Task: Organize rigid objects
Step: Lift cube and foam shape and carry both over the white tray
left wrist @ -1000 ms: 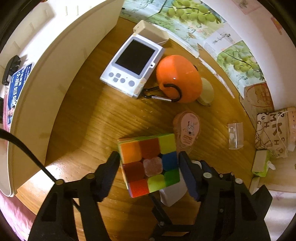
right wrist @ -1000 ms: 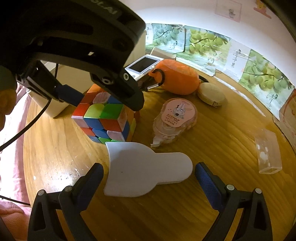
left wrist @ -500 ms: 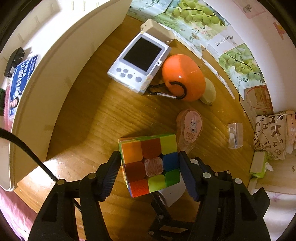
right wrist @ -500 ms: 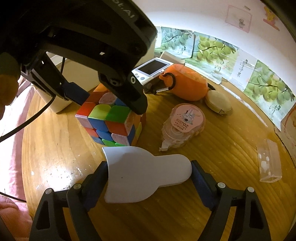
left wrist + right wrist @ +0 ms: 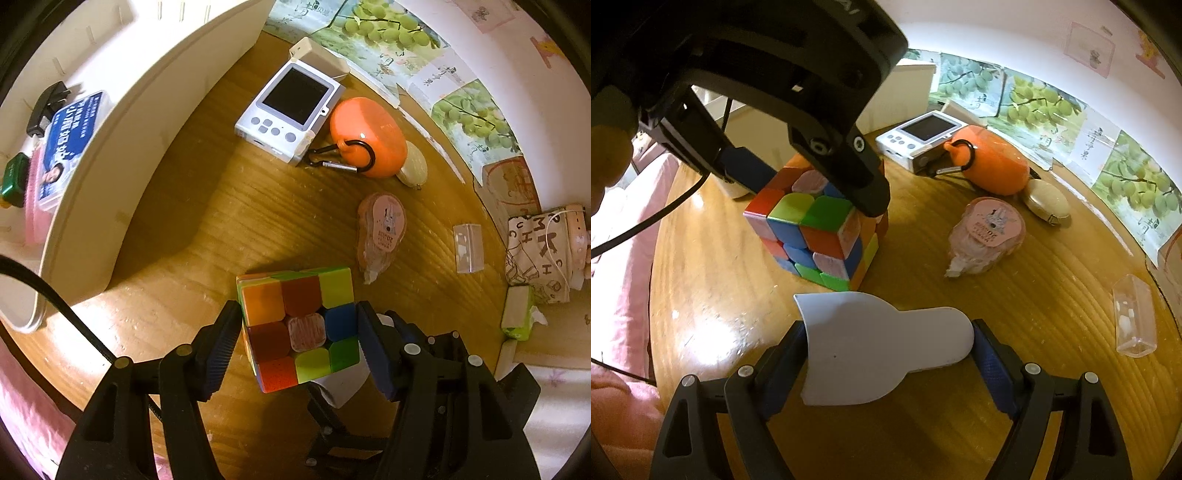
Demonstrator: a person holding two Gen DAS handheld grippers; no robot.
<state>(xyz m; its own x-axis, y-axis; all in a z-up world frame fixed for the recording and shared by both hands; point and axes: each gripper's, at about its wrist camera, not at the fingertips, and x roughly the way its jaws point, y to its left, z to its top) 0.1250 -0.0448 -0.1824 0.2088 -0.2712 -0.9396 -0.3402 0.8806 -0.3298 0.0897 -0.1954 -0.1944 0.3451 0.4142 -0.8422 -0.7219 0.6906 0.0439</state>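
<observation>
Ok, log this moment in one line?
left gripper: shut on puzzle cube | right gripper: shut on white scoop | table: cube lifted

One colour cube [image 5: 301,328], one white scoop-shaped piece [image 5: 882,347], one handheld screen device [image 5: 290,110], one orange pouch [image 5: 369,136], one pink tape roll [image 5: 380,232], one clear small box [image 5: 468,248], one beige oval case [image 5: 413,168].

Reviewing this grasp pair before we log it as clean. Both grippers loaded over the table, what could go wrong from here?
1. The left gripper holds the puzzle cube by two side faces only; its layers could twist and slip.
2. The right gripper pinches the flat white scoop-shaped piece at its ends; it could pivot or pop out.
3. The two grippers sit close together, so a move toward the white bin risks a collision.
</observation>
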